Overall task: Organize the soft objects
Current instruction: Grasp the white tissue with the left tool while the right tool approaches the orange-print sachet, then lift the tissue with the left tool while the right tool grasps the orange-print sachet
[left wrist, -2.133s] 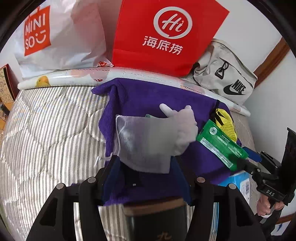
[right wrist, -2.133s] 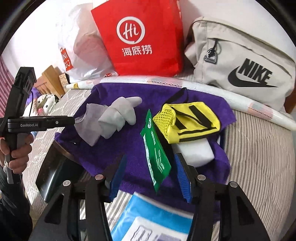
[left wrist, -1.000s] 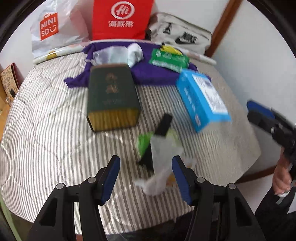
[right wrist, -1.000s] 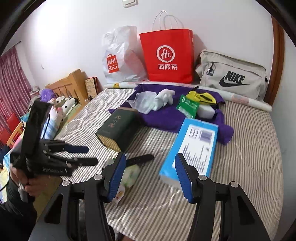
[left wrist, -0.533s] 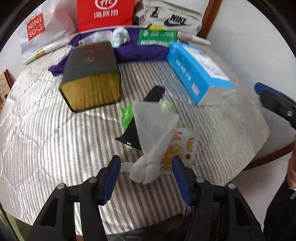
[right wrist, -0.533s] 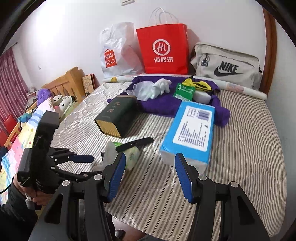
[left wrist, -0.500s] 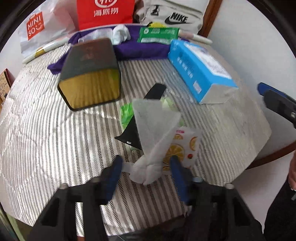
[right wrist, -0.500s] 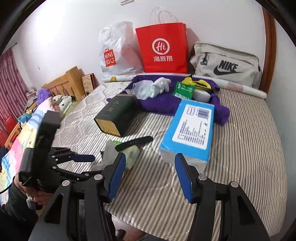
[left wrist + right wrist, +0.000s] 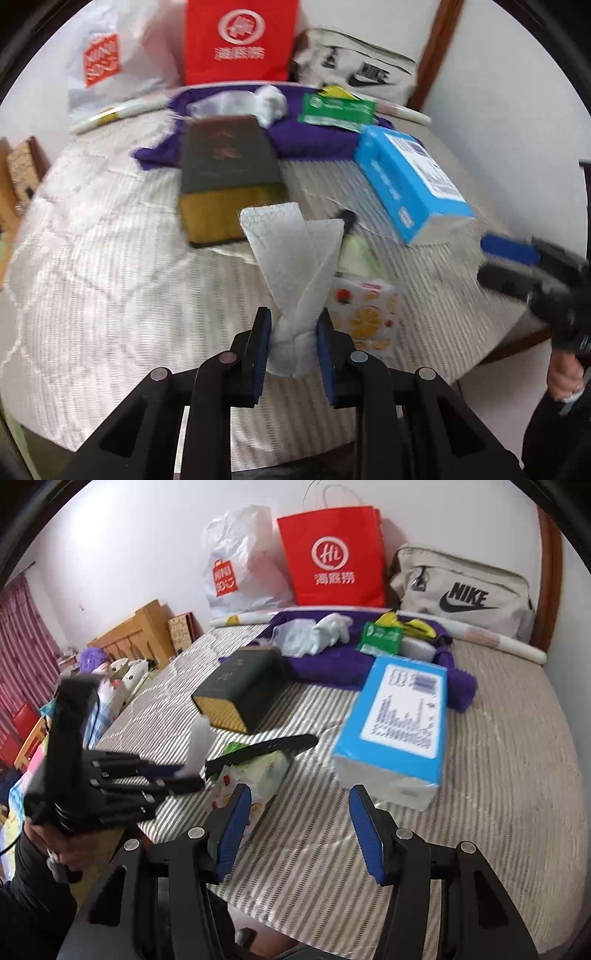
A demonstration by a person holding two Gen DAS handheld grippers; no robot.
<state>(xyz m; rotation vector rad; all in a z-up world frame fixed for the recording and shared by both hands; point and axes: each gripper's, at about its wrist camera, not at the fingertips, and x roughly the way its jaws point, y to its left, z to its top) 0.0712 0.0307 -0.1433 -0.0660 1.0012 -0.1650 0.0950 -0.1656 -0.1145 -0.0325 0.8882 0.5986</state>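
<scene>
A: Two grippers logged. Left gripper (image 9: 293, 334) now pinches the white cloth (image 9: 295, 266), lifted clear of the near bed (image 9: 92, 266); half a second ago it lay there.

B: Right gripper (image 9: 299, 827) wide, empty. Next: purple towel (image 9: 314, 136), far side.

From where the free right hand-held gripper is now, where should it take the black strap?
Grip the strap's far end, where it juts clear toward the blue box; the near end lies on the green packet. Bring the right hand-held gripper down from above, fingers across its narrow width.
</scene>
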